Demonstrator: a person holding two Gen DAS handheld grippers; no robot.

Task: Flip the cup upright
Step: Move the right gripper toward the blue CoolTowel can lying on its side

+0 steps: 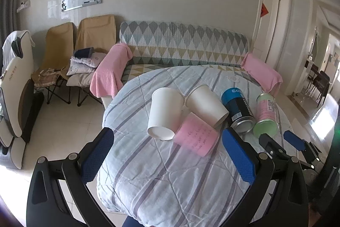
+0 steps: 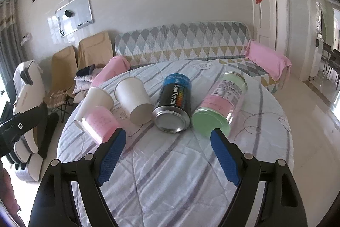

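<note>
Several containers lie on their sides on a round table with a striped quilt [image 1: 161,173] [image 2: 170,173]. Two white paper cups [image 1: 164,113] [image 1: 205,103], a pink cup [image 1: 196,135], a black and blue CoolTowel can [image 1: 238,110] and a green and pink jar [image 1: 265,114] lie close together. In the right wrist view they show as white cups [image 2: 93,102] [image 2: 133,97], pink cup [image 2: 99,122], can [image 2: 174,105] and jar [image 2: 221,101]. My left gripper [image 1: 167,137] is open and empty, just short of the cups. My right gripper [image 2: 167,138] is open and empty, just short of the can.
A sofa with a diamond-pattern cover [image 1: 182,44] and pink towels on its arms stands behind the table. Two folding chairs [image 1: 80,46] with cushions and a massage chair [image 1: 17,88] stand at the left. A doorway [image 1: 272,20] is at the right.
</note>
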